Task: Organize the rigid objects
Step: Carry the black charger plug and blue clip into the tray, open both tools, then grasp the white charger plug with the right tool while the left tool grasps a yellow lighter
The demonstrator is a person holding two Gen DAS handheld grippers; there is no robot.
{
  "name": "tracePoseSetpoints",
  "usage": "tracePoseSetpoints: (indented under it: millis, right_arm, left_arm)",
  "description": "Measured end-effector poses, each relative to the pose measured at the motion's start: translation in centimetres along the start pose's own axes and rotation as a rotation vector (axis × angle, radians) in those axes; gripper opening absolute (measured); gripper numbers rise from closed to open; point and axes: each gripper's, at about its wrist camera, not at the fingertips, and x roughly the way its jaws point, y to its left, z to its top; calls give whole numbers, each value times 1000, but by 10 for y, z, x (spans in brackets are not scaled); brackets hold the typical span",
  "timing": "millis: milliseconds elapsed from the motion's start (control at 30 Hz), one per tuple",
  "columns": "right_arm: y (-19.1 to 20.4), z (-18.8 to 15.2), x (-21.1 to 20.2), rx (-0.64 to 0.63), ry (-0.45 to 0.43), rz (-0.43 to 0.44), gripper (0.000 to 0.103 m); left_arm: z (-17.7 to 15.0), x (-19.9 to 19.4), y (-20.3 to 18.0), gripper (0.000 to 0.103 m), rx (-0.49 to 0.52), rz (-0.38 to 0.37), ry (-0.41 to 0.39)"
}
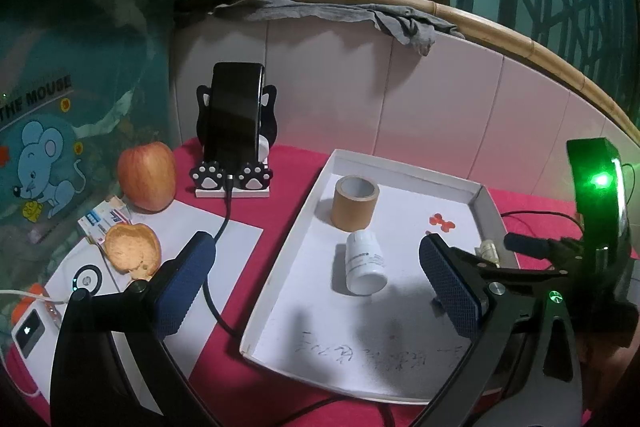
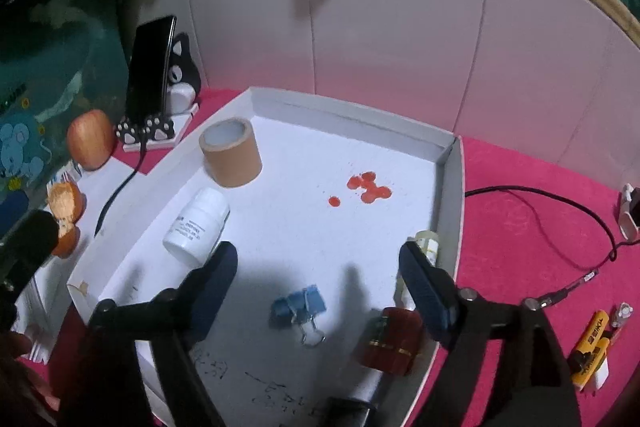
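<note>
A shallow white tray (image 2: pixel 448 187) was seen on a red cloth (image 2: pixel 520 187). In it a roll of brown tape (image 2: pixel 231 154) stood upright; just beside it a white bottle (image 2: pixel 196 225) lay on its side. A blue binder clip (image 2: pixel 298 307) lay near the front, with a dark red object (image 2: pixel 390 341) beside it. The left gripper (image 1: pixel 316 281) was spread wide, nothing gripped, the bottle lying untouched between its fingers. The right gripper (image 2: pixel 318 285) was likewise open above the clip, holding nothing.
</note>
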Motion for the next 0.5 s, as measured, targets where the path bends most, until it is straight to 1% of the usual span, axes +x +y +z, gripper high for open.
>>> tracePoseSetpoints:
  millis: [233,400,500]
  right_arm:
    - [2,-9,-20,-14,-46,-29,84]
    - [-5,-19,-30,-8,-57,-56,85]
    - [-16,-28,-42,5,-80,-69,87]
  left_arm:
    - [1,-3,-3,103,8,7,-6]
    - [1,-6,-9,103,21,7,-10]
    - [2,-8,-14,103,34,5,-14]
